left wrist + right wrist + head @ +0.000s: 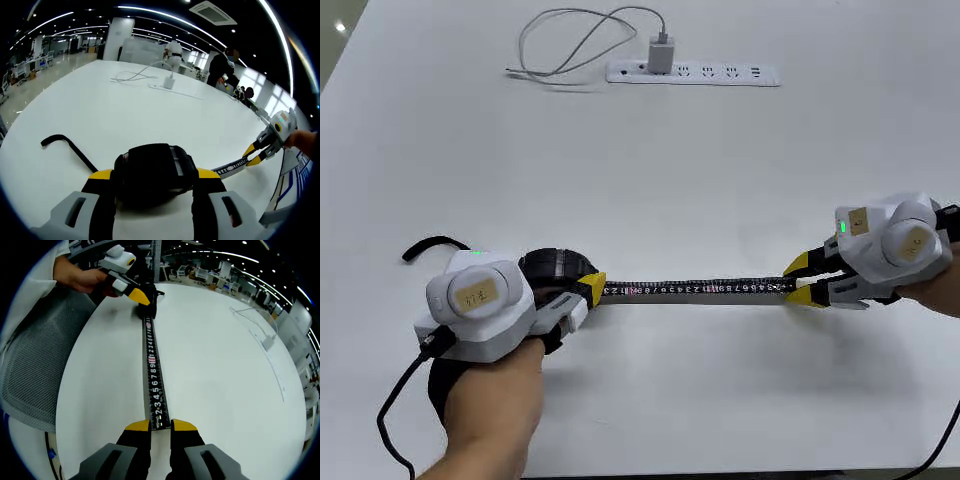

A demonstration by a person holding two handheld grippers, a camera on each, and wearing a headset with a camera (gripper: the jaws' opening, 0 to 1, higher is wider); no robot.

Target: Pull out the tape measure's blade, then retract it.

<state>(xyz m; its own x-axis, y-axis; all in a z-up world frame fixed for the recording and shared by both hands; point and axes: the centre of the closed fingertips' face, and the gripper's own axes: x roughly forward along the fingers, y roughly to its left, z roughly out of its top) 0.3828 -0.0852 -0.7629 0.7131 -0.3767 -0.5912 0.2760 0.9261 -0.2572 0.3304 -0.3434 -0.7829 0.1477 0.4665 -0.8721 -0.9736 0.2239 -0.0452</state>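
Left gripper (155, 174) grasping tape measure (150, 160) | right gripper (160, 426) pinching blade (152, 365) | white table (670, 180), power strip (692, 72) | open-plan office (60, 45)

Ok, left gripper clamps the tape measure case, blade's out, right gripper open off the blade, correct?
No: the right gripper is shut on the blade at its tip, per the right gripper view. The left gripper does clamp the case, blade out.
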